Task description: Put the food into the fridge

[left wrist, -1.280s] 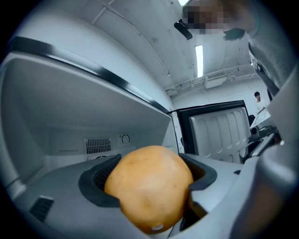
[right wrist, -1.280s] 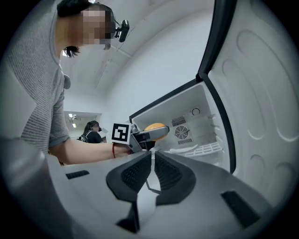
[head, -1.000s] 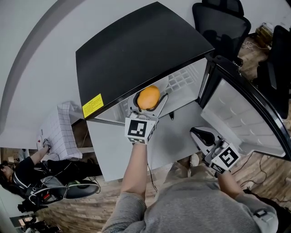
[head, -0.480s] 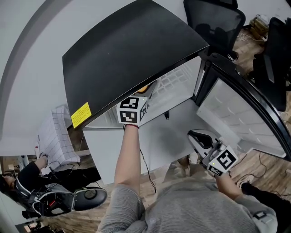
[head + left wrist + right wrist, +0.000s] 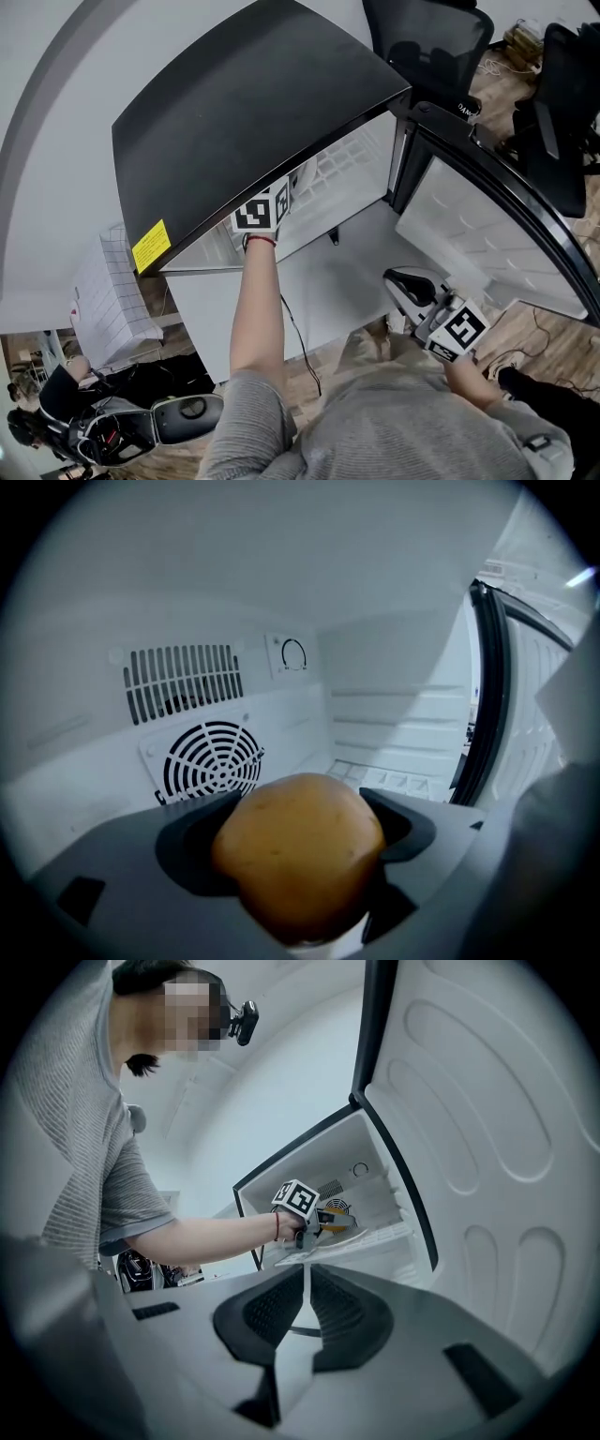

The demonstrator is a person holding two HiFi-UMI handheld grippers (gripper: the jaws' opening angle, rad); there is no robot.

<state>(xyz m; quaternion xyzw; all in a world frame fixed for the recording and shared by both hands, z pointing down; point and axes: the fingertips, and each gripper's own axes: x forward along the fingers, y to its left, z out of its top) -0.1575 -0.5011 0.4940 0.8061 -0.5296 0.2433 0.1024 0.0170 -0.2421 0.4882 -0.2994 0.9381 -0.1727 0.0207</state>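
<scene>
A round orange-brown piece of food (image 5: 300, 855) sits between the dark pads of my left gripper (image 5: 295, 834), which is shut on it. In the left gripper view it hangs inside the white fridge, in front of the round fan grille (image 5: 211, 761). From the head view only the marker cube (image 5: 260, 212) and forearm show, reaching under the fridge's black top (image 5: 253, 103); the food is hidden there. The right gripper view shows the left gripper (image 5: 328, 1222) over the white shelf (image 5: 352, 1238). My right gripper (image 5: 305, 1283) is shut and empty, held low beside the open door (image 5: 487, 234).
A thermostat dial (image 5: 292, 654) and vent slots (image 5: 183, 682) are on the fridge's back wall. A black office chair (image 5: 431, 33) stands behind the fridge. A white checked box (image 5: 103, 291) and a scooter (image 5: 141, 422) lie to the left. A thin cable (image 5: 298, 337) hangs down the fridge front.
My left gripper has carried the food from the fridge's opening into the compartment, so the head view no longer shows the food. The right gripper has barely moved.
</scene>
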